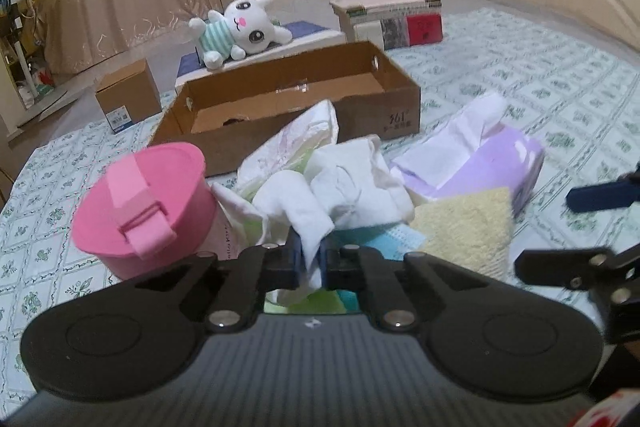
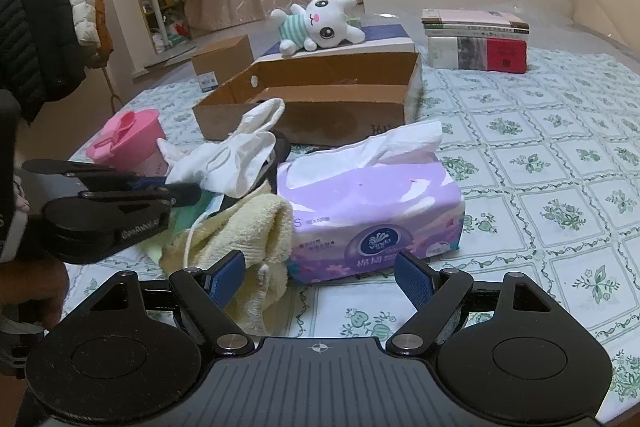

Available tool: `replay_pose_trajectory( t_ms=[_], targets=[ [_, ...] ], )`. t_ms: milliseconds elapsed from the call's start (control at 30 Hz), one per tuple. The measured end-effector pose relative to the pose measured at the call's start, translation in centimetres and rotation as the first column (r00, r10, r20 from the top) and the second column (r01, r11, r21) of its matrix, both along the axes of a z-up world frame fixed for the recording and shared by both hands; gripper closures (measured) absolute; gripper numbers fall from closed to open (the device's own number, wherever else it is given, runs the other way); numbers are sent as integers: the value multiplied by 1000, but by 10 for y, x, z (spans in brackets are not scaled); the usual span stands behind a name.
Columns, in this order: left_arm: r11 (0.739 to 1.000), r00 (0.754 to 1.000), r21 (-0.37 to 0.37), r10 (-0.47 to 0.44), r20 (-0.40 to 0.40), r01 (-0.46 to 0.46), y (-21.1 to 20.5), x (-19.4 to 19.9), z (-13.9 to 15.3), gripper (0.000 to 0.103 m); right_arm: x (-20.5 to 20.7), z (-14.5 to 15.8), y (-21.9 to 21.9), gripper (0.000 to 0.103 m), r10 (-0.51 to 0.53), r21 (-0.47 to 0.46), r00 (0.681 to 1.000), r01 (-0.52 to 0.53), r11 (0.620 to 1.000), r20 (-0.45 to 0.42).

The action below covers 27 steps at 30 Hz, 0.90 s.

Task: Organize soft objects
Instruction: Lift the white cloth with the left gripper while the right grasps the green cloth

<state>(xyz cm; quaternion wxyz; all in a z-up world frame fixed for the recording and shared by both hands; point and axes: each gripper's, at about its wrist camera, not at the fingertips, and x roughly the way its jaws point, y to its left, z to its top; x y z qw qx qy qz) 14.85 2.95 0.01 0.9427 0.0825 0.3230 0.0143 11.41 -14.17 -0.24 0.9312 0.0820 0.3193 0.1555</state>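
Left gripper point(image 1: 311, 259) squeezed tight on white cloth point(image 1: 320, 195), pinched fold between pads. Cloth bunched just ahead, on top of soft pile. Pink cup point(image 1: 140, 203) lies just left of left gripper. Yellow towel point(image 1: 468, 223) right of it, blue mask point(image 1: 384, 239) peeking under.

Right gripper point(image 2: 320, 279) wide open, nothing inside. Yellow towel touches its left pad. Purple tissue pack point(image 2: 372, 203) right ahead. Cardboard box point(image 2: 320, 99) farther on. Bunny toy point(image 2: 320, 23) beyond box, lying on blue-topped box.
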Motion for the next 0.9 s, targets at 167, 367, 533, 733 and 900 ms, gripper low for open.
replay_pose_trajectory(
  t_ms=[167, 367, 533, 733, 900],
  targets=[
    [998, 999, -67, 1, 38, 1, 6, -18, 21, 96, -7, 5, 4, 21, 7, -1, 1000, -7, 1000, 15],
    [991, 997, -135, 16, 72, -6, 16, -50, 43, 96, -15, 12, 8, 21, 16, -1, 999, -16, 1000, 36],
    [983, 996, -181, 38, 85, -22, 28, -78, 55, 96, -21, 16, 15, 21, 29, -1, 998, -29, 1000, 49],
    [964, 994, -258, 84, 63, -65, 50, -98, 55, 96, -24, 16, 22, 21, 39, -5, 998, -39, 999, 46],
    [938, 993, -327, 122, 10, -112, 70, -103, 43, 96, -26, 14, 28, 21, 49, -10, 998, -48, 999, 43]
  ],
)
